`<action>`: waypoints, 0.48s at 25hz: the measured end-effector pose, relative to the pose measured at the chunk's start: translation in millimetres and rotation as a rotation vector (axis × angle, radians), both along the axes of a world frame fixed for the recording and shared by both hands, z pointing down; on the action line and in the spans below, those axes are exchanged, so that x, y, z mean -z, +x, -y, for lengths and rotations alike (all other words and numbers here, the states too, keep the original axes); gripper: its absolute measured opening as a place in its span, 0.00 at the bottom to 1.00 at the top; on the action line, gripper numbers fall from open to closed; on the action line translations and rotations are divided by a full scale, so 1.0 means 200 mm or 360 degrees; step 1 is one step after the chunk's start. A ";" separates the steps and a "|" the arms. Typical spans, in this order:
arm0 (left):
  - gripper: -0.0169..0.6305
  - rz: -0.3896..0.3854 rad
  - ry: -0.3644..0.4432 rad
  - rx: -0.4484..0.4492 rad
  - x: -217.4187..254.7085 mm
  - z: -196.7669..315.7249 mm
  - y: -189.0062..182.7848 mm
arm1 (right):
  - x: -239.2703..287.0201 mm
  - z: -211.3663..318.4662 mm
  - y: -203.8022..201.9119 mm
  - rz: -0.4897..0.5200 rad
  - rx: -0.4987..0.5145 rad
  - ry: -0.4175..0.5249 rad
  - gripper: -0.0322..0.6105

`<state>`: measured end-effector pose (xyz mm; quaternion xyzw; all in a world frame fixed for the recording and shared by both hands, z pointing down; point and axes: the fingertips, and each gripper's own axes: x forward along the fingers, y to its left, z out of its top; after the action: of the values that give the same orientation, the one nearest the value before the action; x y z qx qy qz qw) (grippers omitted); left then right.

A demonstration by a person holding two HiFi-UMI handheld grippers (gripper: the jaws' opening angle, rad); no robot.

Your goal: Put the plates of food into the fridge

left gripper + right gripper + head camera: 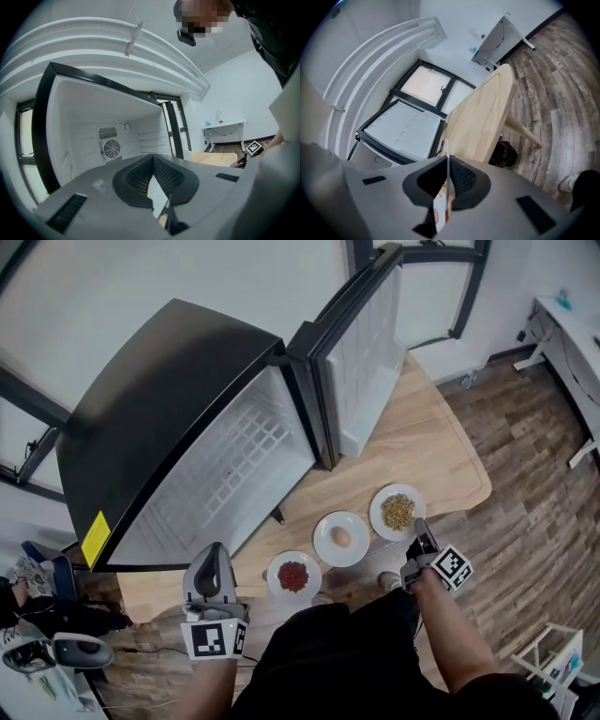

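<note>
We found the right tongs [419,527] clamped on the near rim of the white round plate of yellowish grains [397,512] just ahead, the left tongs [215,553] closed empty, and judged a level lift essential.

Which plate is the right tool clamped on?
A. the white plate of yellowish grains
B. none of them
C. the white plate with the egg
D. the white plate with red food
A: the right tool is shut on the rim of the white round plate of yellowish grains, and the right gripper view shows that thin white rim pinched between the jaws.
</note>
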<state>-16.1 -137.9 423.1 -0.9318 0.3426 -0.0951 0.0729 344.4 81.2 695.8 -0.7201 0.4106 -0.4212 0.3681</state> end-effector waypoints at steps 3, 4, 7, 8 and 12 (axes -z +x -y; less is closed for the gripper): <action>0.03 -0.0027 -0.0004 0.0041 0.01 -0.01 -0.01 | 0.07 0.04 0.00 -0.0009 0.0067 0.0026 0.10; 0.03 -0.0032 -0.0009 0.0056 0.01 -0.01 -0.01 | 0.09 0.06 0.00 -0.0005 0.0084 0.0034 0.10; 0.03 -0.0037 -0.0024 0.0103 0.01 -0.03 -0.01 | 0.16 0.09 -0.01 0.0026 0.0149 0.0065 0.10; 0.03 -0.0040 -0.0027 0.0117 0.01 -0.05 -0.01 | 0.18 0.11 -0.01 0.0030 0.0189 0.0071 0.10; 0.03 -0.0069 -0.0011 0.0186 0.05 -0.07 -0.01 | 0.26 0.18 -0.06 0.0004 0.0398 0.0068 0.10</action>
<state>-17.8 -124.1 413.5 -0.9122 0.3978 -0.0802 0.0567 331.7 45.6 643.8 -0.6547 0.5055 -0.4560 0.3285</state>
